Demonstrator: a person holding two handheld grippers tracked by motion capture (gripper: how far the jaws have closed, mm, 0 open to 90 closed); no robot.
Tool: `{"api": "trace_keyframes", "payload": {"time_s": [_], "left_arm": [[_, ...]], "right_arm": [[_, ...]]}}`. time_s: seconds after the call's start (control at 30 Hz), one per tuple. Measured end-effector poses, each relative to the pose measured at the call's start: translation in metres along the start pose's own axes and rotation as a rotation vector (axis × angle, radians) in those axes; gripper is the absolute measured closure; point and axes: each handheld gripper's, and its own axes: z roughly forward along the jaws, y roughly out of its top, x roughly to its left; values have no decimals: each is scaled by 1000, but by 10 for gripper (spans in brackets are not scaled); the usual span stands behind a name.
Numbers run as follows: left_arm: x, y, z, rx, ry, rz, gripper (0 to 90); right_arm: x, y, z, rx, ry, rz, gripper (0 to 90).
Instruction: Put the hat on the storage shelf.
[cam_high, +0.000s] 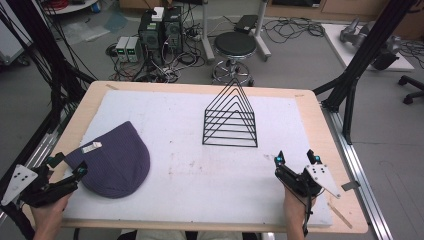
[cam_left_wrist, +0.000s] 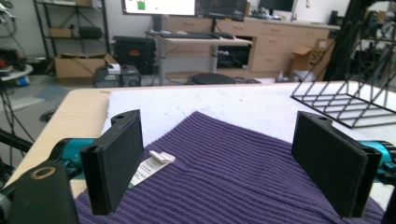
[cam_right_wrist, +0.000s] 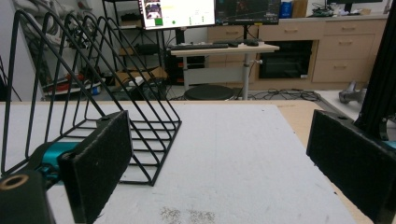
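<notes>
A purple knit hat (cam_high: 117, 162) lies flat at the table's front left, with a white label (cam_high: 91, 147) on its left side. My left gripper (cam_high: 67, 165) is open at the hat's left edge. In the left gripper view its jaws stand wide apart over the hat (cam_left_wrist: 233, 177), with the label (cam_left_wrist: 152, 165) by the left jaw and nothing pinched between the pads. A black wire rack (cam_high: 230, 120) of triangular dividers stands upright past the table's middle. My right gripper (cam_high: 295, 156) is open at the front right, just short of the rack (cam_right_wrist: 93, 93), and holds nothing.
A white mat (cam_high: 200, 175) covers most of the wooden table (cam_high: 320, 130). Beyond the far edge are a black stool (cam_high: 235, 47) and computer boxes with cables (cam_high: 160, 30) on the floor. Black frame posts (cam_high: 360, 60) stand at the right.
</notes>
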Motion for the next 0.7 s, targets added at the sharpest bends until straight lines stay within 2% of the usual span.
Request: {"api": "trace_keyframes", "payload": {"time_s": [0.2,0.3,0.4,0.43,0.5,0.6,0.63,0.7], "left_arm": [[0,3,3,59,-64,33,164],[-2,3,5,101,-85,82,155],[-5,5,7,125,-114,111,155],[-7,7,8,153,-140,133,155],[-7,8,9,164,-153,140,155],[-10,9,11,202,-197,157,155],[-12,10,12,218,-226,159,155],[-12,10,13,228,-240,161,155]], "right_arm": [[-1,0,0,-1,0,3,64],[-1,0,0,3,5,8,64],[-1,0,0,3,4,7,64],[-1,0,0,4,5,7,64],[-1,0,0,4,6,0,64],[-1,0,1,3,7,-4,64],[0,0,1,4,9,-4,64],[-1,0,1,3,9,-5,64]]}}
